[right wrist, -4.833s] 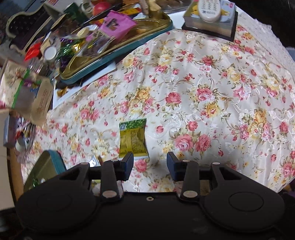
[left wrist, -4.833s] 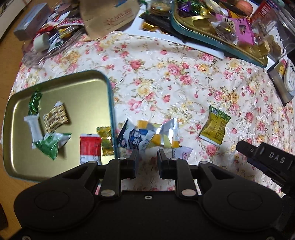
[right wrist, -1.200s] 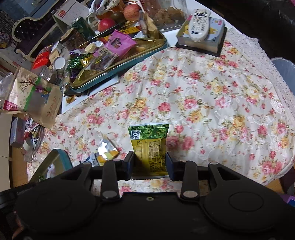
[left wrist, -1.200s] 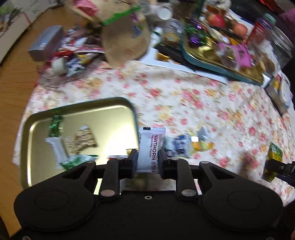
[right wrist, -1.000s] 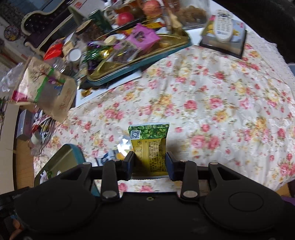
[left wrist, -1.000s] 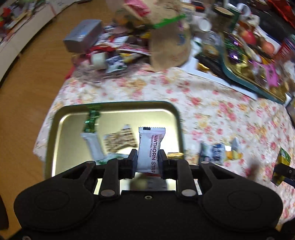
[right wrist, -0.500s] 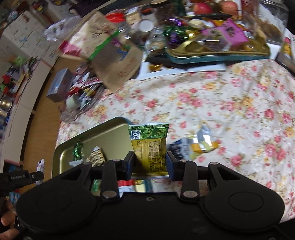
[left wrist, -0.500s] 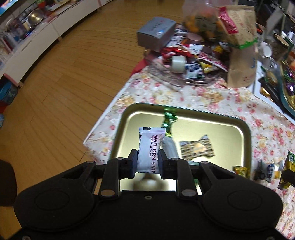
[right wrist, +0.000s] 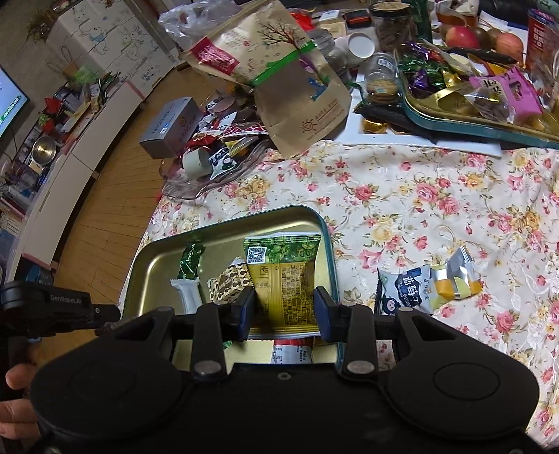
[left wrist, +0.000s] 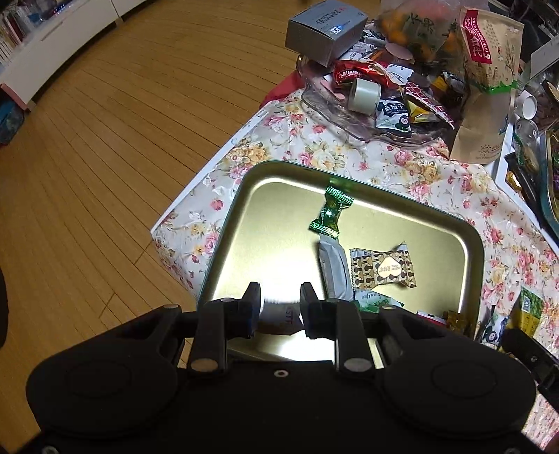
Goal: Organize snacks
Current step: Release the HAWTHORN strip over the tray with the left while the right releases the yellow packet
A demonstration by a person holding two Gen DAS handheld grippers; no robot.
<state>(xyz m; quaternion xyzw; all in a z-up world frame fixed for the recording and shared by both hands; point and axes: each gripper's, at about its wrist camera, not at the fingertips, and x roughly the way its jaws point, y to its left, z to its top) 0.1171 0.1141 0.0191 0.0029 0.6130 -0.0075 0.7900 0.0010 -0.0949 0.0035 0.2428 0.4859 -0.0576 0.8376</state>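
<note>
A gold tin tray (left wrist: 272, 209) with a teal rim lies on the floral tablecloth and holds several wrapped snacks. My left gripper (left wrist: 279, 307) is open above the tray's near edge; the white hawthorn strip packet (left wrist: 279, 314) lies blurred just below and between its fingers. My right gripper (right wrist: 283, 310) is shut on a green and yellow snack packet (right wrist: 283, 276) and holds it over the tray (right wrist: 153, 258). A dark blue packet (right wrist: 405, 290) and a silver and yellow packet (right wrist: 454, 279) lie on the cloth right of the tray.
A glass dish (left wrist: 367, 111) of snacks, a grey box (left wrist: 325, 28) and a tall paper bag (left wrist: 485, 80) crowd the far end. A second tray (right wrist: 471, 104) full of sweets sits at the far right. The table edge and wooden floor (left wrist: 104, 157) lie to the left.
My left gripper has opened and the hawthorn strip packet has dropped out of its fingers toward the tray. My right gripper has carried the green and yellow packet left, over the tray.
</note>
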